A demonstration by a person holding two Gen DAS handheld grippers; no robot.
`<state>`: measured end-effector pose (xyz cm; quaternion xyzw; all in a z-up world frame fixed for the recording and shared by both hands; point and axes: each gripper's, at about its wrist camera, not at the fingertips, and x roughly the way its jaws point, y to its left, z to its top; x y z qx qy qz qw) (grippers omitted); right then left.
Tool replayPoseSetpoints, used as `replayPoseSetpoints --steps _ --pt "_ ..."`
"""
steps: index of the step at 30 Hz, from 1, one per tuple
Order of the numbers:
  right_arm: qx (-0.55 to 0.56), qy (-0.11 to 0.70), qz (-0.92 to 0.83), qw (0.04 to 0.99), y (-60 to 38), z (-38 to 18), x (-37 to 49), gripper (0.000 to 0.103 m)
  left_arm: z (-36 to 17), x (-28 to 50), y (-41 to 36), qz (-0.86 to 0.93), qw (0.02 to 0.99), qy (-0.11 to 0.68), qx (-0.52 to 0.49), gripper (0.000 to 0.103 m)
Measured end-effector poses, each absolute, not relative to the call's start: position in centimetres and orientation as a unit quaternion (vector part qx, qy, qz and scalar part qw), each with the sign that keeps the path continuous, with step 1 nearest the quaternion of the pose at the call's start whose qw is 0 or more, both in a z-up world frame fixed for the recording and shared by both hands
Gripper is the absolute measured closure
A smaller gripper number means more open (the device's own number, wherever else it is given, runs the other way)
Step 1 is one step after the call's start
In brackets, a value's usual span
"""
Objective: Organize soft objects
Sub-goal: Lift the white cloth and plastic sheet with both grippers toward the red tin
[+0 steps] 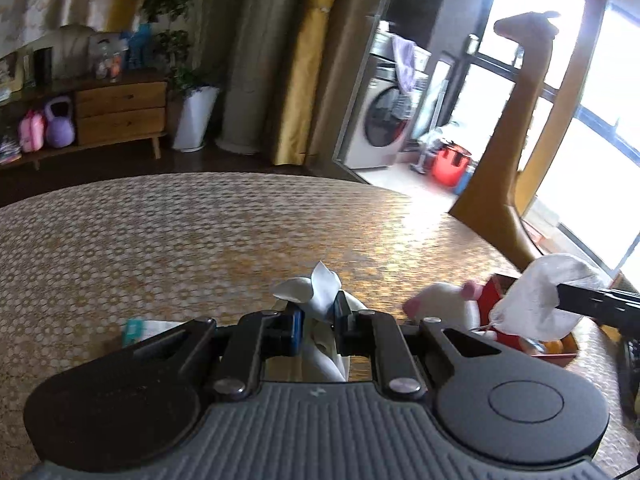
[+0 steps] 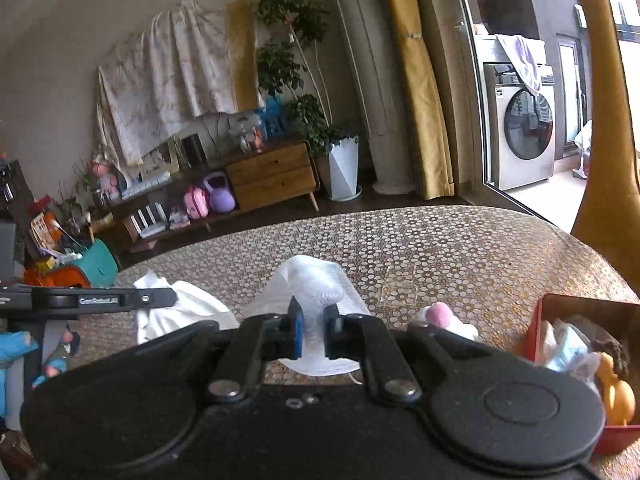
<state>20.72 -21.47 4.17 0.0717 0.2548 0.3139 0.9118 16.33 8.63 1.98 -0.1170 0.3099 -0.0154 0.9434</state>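
My left gripper [image 1: 316, 320] is shut on a white cloth [image 1: 320, 284] and holds it above the patterned table [image 1: 200, 232]. My right gripper [image 2: 312, 330] is shut on a white sock-like cloth [image 2: 316, 284]; the same cloth shows in the left wrist view [image 1: 540, 292] at the right, held over the red box. A white plush toy with pink ears [image 1: 444, 300] lies beside the red box [image 1: 492, 288]. In the right wrist view the plush [image 2: 440, 316] lies left of the red box [image 2: 560, 304], which holds several soft items. The left gripper's white cloth [image 2: 176, 308] shows at the left.
A tall brown giraffe-shaped chair back [image 1: 512, 152] stands at the table's far right edge. A teal-and-white packet [image 1: 140, 328] lies on the table at the left. Small blue figures [image 2: 56, 356] sit past the table's left edge. A wooden cabinet [image 2: 272, 176] stands across the room.
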Motion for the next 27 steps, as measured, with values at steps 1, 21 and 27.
replayPoseSetpoints --steps 1,21,27 --pt "0.074 0.254 0.312 0.913 -21.9 4.2 20.4 0.095 2.3 16.5 7.9 -0.024 0.944 0.310 -0.114 0.088" --pt "0.110 0.223 0.219 0.943 -34.6 6.0 17.7 0.095 6.0 19.7 -6.9 -0.153 0.934 0.314 -0.073 0.088" --pt "0.119 0.219 0.193 0.949 -37.6 5.2 18.0 0.095 6.4 21.6 -11.5 -0.182 0.929 0.316 -0.069 0.088"
